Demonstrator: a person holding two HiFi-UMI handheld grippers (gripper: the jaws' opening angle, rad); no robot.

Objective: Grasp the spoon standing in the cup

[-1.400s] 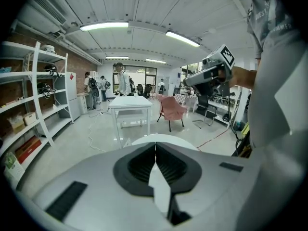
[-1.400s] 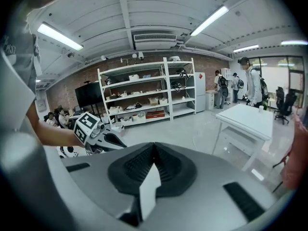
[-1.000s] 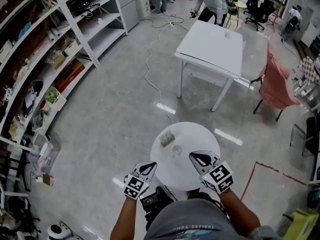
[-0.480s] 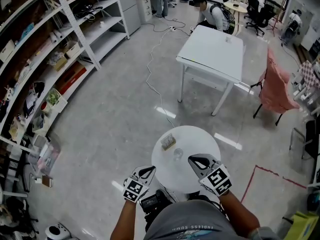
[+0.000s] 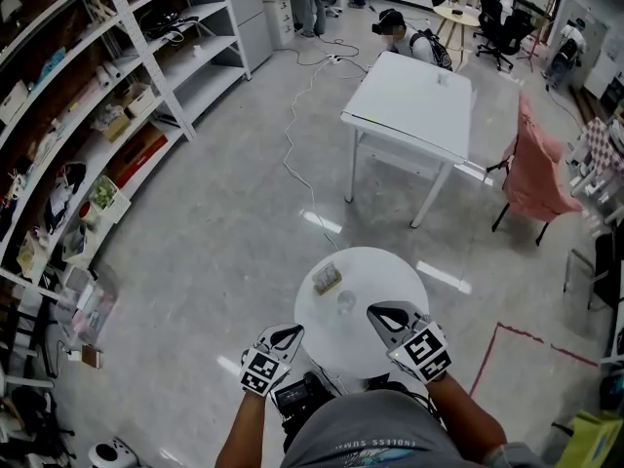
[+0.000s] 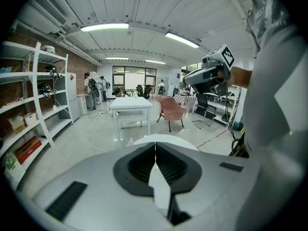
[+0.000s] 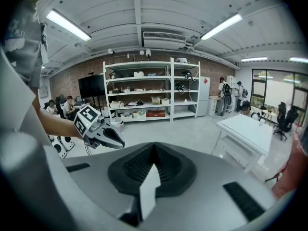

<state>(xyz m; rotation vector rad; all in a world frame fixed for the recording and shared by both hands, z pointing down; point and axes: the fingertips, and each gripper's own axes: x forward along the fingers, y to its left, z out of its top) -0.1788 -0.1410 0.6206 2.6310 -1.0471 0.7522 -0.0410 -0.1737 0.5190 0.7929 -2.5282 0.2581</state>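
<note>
A small round white table (image 5: 336, 341) stands on the glossy grey floor (image 5: 224, 222), its top spreading ahead of the jaws of the left gripper (image 5: 295, 328) and the right gripper (image 5: 373, 309). A clear glass cup (image 5: 345, 300) stands on it just ahead, between the two pairs of jaws. A small tan rectangular box (image 5: 327, 279) lies beyond the cup, toward the left jaws' side.
</note>
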